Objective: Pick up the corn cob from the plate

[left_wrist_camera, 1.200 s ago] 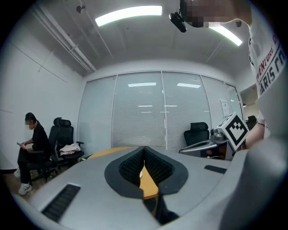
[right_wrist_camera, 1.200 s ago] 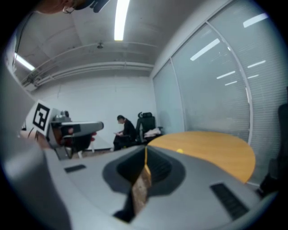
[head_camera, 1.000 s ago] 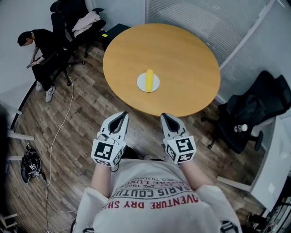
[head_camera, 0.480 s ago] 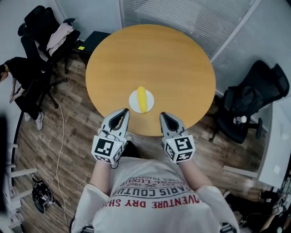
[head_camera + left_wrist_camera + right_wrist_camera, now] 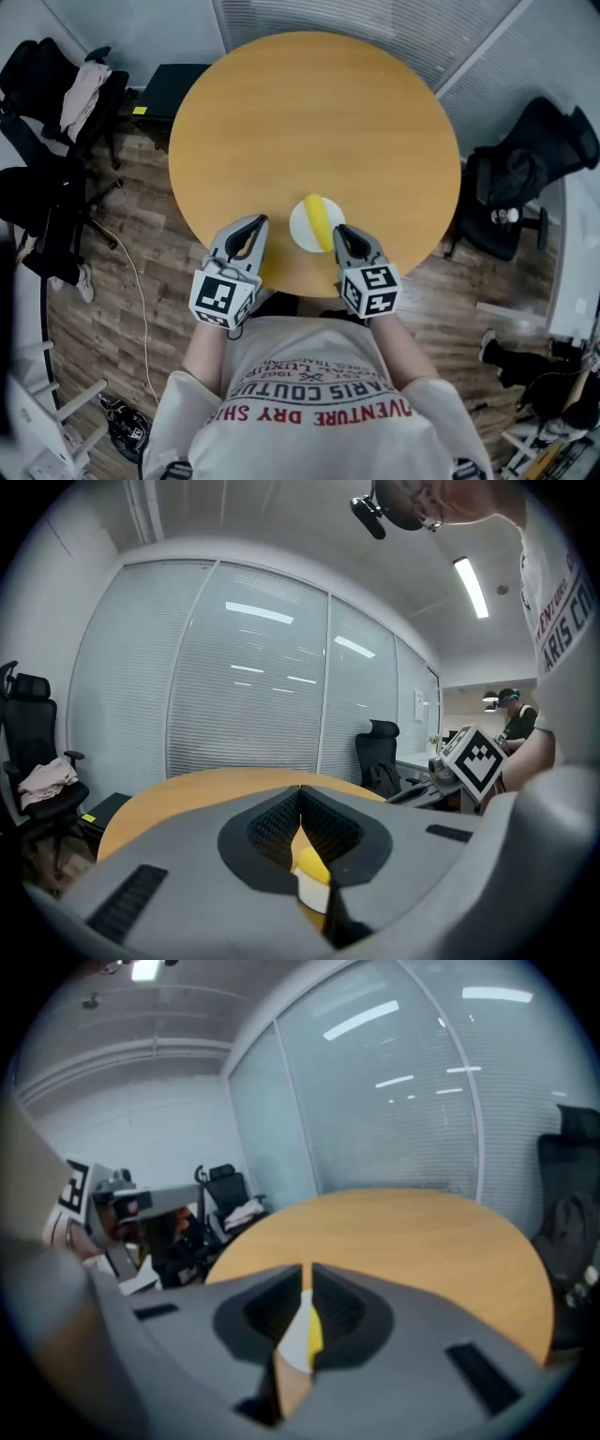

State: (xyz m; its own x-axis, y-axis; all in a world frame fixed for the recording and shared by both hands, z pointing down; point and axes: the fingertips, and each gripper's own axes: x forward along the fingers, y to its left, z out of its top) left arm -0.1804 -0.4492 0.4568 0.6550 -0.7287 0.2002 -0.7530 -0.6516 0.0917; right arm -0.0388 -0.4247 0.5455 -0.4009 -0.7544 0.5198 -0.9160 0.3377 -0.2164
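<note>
A yellow corn cob (image 5: 318, 217) lies on a small white plate (image 5: 302, 230) near the front edge of a round wooden table (image 5: 309, 122). My left gripper (image 5: 256, 223) hovers just left of the plate, jaws together and empty. My right gripper (image 5: 338, 232) sits at the plate's right edge, also shut with nothing held. Through the left jaws' gap a bit of the cob (image 5: 312, 864) and plate (image 5: 314, 891) shows. The right gripper view shows the cob (image 5: 314, 1330) and plate (image 5: 294, 1340) just beyond its closed tips (image 5: 307, 1267).
Black office chairs stand at the right (image 5: 525, 178) and at the upper left (image 5: 56, 89), one draped with clothing. A black box (image 5: 173, 89) sits on the wood floor by the table. Glass partitions with blinds (image 5: 244, 686) ring the room. A person's legs (image 5: 42, 216) show at far left.
Both grippers have moved forward from over the floor to the table's front edge beside the plate. The table and plate have come closer in the head view.
</note>
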